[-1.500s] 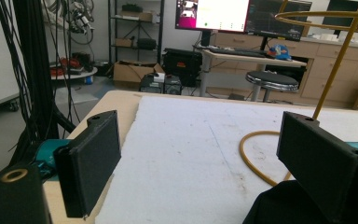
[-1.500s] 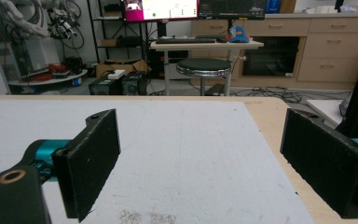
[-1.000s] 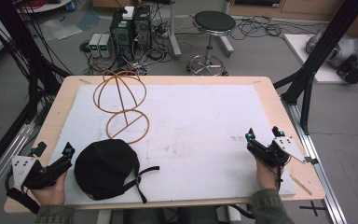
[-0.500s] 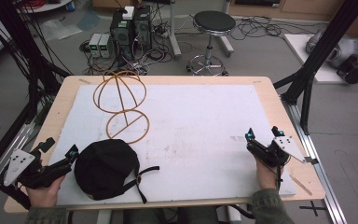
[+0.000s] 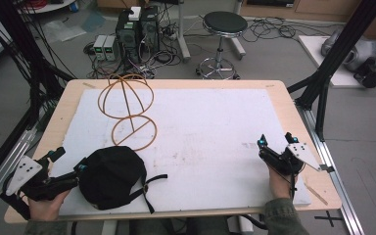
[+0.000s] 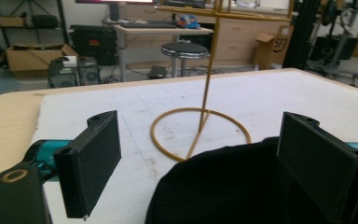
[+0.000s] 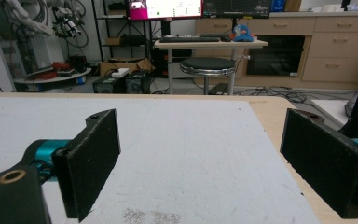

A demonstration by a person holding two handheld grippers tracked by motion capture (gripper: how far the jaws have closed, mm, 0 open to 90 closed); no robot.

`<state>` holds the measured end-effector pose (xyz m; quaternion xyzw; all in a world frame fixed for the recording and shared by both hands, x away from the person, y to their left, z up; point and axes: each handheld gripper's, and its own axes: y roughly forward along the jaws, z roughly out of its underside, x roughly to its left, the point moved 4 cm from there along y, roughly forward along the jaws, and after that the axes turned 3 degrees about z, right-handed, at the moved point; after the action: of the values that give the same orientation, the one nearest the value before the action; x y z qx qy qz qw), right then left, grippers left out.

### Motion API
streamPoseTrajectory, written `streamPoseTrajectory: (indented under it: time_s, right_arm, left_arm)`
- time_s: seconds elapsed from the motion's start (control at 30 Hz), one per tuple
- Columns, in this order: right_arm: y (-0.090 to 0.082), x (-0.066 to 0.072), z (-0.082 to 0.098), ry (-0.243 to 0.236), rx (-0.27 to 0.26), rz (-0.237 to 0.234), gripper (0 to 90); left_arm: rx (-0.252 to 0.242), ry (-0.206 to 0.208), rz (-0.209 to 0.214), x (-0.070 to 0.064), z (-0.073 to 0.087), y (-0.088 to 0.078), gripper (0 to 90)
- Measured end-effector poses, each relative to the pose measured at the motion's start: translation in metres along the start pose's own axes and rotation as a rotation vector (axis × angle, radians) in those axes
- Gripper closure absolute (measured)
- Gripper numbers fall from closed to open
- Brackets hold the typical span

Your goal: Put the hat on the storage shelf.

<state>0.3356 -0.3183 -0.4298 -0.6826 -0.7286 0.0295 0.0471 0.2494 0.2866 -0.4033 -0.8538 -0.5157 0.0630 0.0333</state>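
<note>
A black cap [image 5: 110, 176] with a loose strap lies on the white mat near the table's front left. Behind it stands a golden wire stand [image 5: 127, 110] with a ring base and a rounded cage on top. My left gripper [image 5: 71, 159] is open at the cap's left edge; in the left gripper view its right jaw overlaps the cap [image 6: 242, 186] and the stand's ring base [image 6: 200, 133] lies just beyond. My right gripper [image 5: 275, 140] is open near the front right of the mat, with nothing between its jaws [image 7: 200, 163].
A white mat [image 5: 200, 127] covers most of the wooden table [image 5: 293, 107]. Beyond the far edge stand a round stool [image 5: 223, 24] and computer boxes [image 5: 132, 24] on the floor. Black frame posts rise at both sides.
My left gripper has moved right and slightly forward, up to the cap's left edge. The right gripper, cap and stand have stayed in place.
</note>
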Motion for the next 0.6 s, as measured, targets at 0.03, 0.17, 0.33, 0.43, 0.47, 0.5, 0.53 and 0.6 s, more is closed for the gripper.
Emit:
streamPoseTrajectory:
  time_s: [0.03,0.17,0.33,0.43,0.47,0.5,0.53,0.6]
  right_arm:
    - [0.000,0.000,0.000,-0.002,0.000,0.000,11.1]
    - [0.000,0.000,0.000,-0.004,0.000,-0.001,11.1]
    - [0.000,0.000,0.000,-0.002,0.000,0.000,11.1]
    - [0.000,0.000,0.000,-0.003,0.003,-0.002,11.1]
    - [0.000,0.000,0.000,-0.003,0.003,-0.002,11.1]
    - [0.000,0.000,0.001,0.002,0.004,0.001,11.1]
    - [0.000,0.000,0.001,0.002,0.005,0.001,11.1]
    - [0.000,0.000,0.001,-0.001,0.006,0.001,11.1]
  left_arm:
    - [0.013,0.007,0.015,-0.001,0.000,0.001,14.0]
    - [0.066,0.026,0.067,-0.006,0.003,0.005,14.0]
    - [0.094,0.040,0.075,-0.009,0.006,0.007,14.0]
    - [0.100,0.041,0.066,-0.009,0.008,0.007,14.0]
    - [0.103,0.042,0.068,-0.009,0.009,0.007,14.0]
    - [0.108,0.044,0.070,-0.009,0.010,0.007,14.0]
    - [0.118,0.043,0.073,-0.009,0.013,0.007,14.0]
    - [0.128,0.047,0.078,-0.011,0.015,0.007,14.0]
